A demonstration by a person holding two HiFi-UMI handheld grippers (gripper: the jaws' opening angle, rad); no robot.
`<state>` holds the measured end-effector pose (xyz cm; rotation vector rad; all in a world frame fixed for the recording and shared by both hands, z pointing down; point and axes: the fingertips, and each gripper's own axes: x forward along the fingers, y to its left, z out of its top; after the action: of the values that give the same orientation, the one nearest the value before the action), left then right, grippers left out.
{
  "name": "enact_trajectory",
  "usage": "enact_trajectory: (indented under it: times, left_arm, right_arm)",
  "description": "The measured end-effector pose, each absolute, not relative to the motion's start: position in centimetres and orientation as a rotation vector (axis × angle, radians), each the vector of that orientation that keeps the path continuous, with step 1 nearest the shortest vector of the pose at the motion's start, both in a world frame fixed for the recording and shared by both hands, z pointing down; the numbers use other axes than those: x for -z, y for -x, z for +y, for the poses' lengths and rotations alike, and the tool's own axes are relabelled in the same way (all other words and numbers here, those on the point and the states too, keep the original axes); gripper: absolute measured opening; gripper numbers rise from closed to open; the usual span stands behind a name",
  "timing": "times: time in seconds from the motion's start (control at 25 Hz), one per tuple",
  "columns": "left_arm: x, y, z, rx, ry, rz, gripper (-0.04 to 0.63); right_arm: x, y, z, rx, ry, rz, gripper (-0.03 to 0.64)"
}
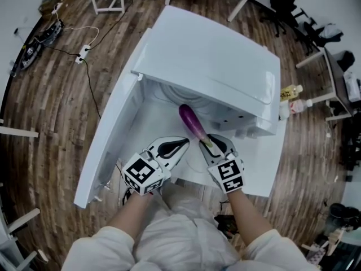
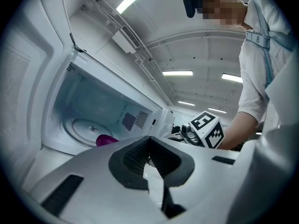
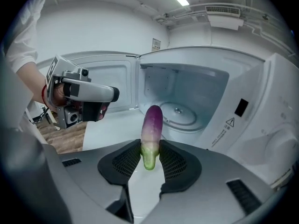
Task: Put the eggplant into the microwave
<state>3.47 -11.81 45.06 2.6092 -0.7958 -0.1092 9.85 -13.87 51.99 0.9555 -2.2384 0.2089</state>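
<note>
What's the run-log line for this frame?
right tool: shut on eggplant stem end | eggplant: pointing at microwave cavity | door: open | left tool: shut, empty

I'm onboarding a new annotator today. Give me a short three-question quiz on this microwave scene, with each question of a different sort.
1. Multiple choice: what is between the pads of the right hand-held gripper?
A. a bottle
B. the eggplant
C. nothing

2. True or false: the door of the microwave is closed.

3. Short answer: by which end is the eggplant gripped?

Key
1. B
2. False. The door is swung wide open.
3. The green stem end. The purple end points toward the microwave's opening.
</note>
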Motion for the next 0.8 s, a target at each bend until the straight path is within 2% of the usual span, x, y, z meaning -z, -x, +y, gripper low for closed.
enact_trajectory:
  times: [0.8]
  left_arm:
    - [-44.2,-1.4,-17.1,0.162,-2.603,-0.946,0.003]
  right_arm:
    - [-52.3,-5.2,-24.6,-0.147,-0.999,-2.249,0.144]
